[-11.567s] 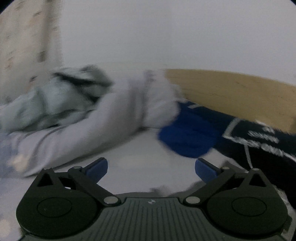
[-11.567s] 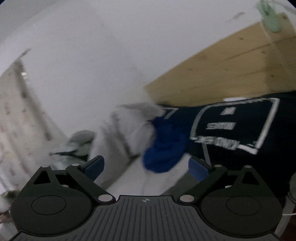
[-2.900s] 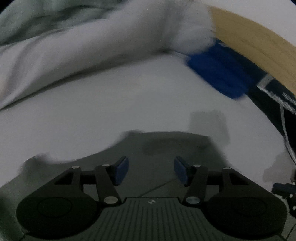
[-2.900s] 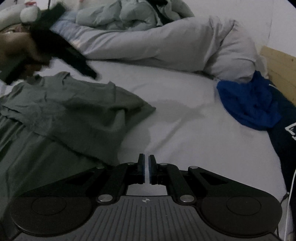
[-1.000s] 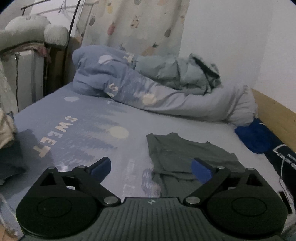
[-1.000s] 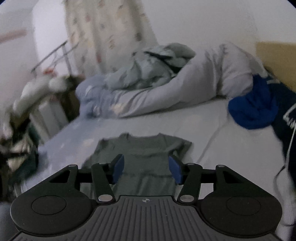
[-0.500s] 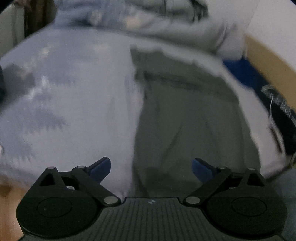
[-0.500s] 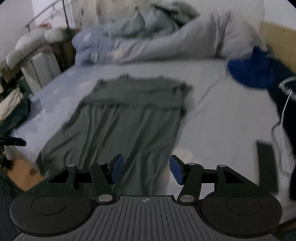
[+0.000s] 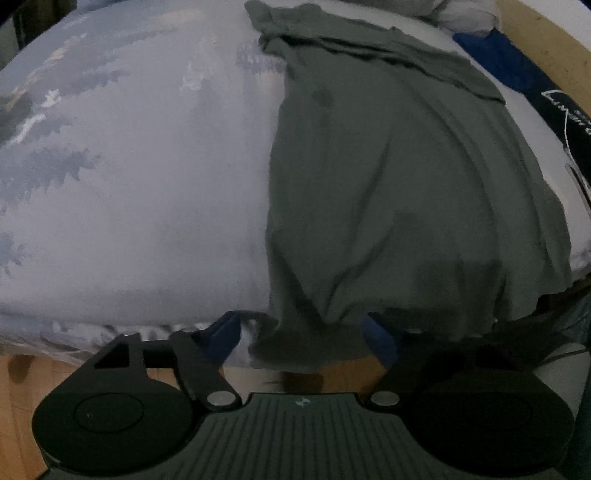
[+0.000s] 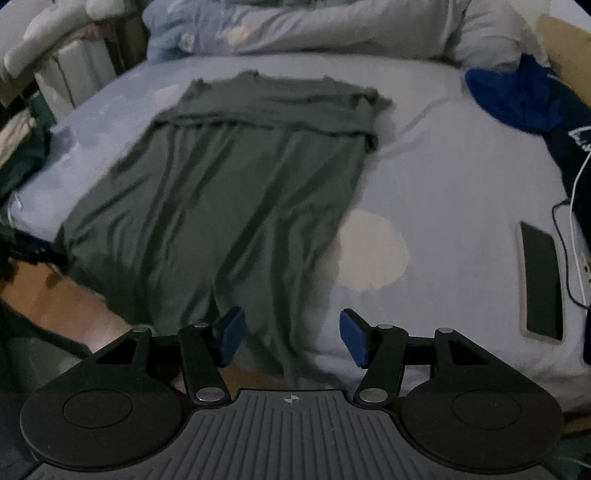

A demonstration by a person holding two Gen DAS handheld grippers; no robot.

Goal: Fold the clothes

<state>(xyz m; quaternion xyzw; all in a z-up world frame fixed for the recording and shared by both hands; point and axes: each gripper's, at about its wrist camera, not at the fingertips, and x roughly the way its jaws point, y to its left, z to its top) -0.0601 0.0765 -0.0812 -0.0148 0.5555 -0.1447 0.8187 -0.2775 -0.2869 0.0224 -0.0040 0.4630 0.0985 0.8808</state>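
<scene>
A long dark green garment (image 9: pixel 388 177) lies flat on the bed, its top part folded over at the far end and its hem hanging over the near bed edge; it also shows in the right wrist view (image 10: pixel 229 192). My left gripper (image 9: pixel 301 336) is open at the hem's left corner, blue pads on either side of the hanging cloth. My right gripper (image 10: pixel 290 338) is open at the hem's right corner, with cloth between the pads. Neither is closed on the cloth.
The bed sheet (image 10: pixel 443 184) is pale blue with a cream spot. A phone (image 10: pixel 541 284) and a white cable (image 10: pixel 576 221) lie at the right. A blue garment (image 10: pixel 517 96), a dark printed garment (image 9: pixel 569 122), a duvet (image 10: pixel 332 26) and wooden floor (image 10: pixel 37 291) are in view.
Both grippers have dropped lower and closer to the hem at the near bed edge. The left gripper's jaws have narrowed somewhat; the right gripper's have widened slightly.
</scene>
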